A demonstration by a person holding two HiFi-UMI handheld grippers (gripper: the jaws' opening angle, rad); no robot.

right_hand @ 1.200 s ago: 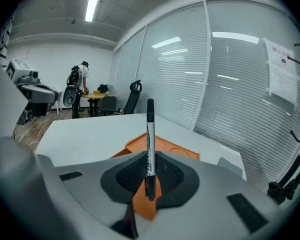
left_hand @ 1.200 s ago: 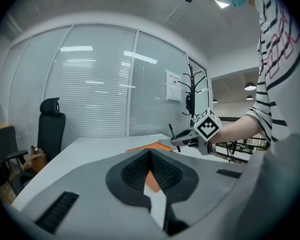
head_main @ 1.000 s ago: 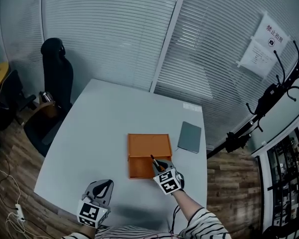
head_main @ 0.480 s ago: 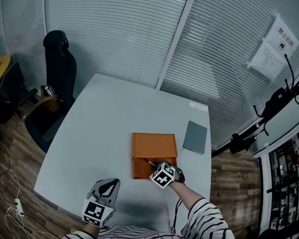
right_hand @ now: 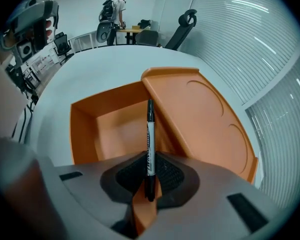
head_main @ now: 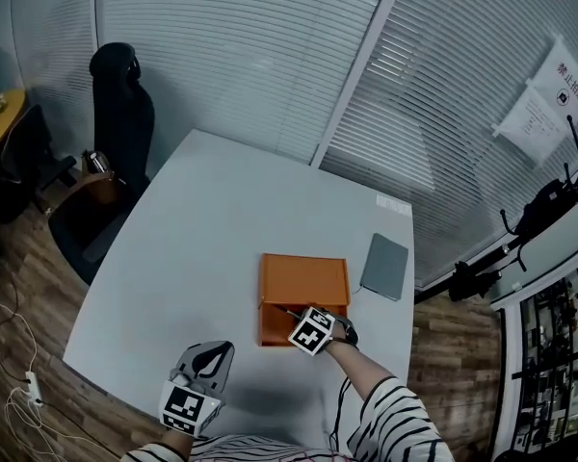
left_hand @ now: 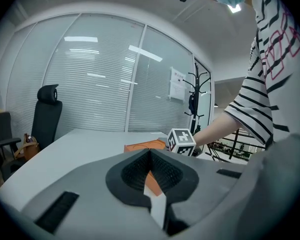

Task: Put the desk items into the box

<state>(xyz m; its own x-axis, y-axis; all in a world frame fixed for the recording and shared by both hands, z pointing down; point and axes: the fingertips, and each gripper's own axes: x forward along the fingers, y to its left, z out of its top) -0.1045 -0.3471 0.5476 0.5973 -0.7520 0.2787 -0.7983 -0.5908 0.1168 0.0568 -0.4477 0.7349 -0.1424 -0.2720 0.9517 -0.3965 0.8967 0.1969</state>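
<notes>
The head view shows a white worktop (head_main: 222, 229) carrying an orange box (head_main: 303, 282) toward its right side. A flat grey pad (head_main: 384, 267) lies just beside the box on the right. The right tongs (head_main: 301, 320) reach over the box's near edge, with a striped sleeve (head_main: 390, 412) behind them. A thin dark pen (head_main: 291, 312) pokes out of them over the box. The left tongs (head_main: 210, 356) hang above the worktop's near edge, well apart from the box. A black office chair (head_main: 123, 114) stands off the far left corner.

In the left gripper view, the left tongs are clenched on nothing, their pads meeting in a seam. Beyond them the box rests on the worktop, with the other gripper's marker cube (left_hand: 181, 140) just beside it.

In the right gripper view, the right tongs are clamped on the pen, a white barrel with black ends, which points out over the open box. Its tip lies above the line where the compartment (right_hand: 115, 126) meets the lid (right_hand: 205, 119), which is thrown back to the right.
</notes>
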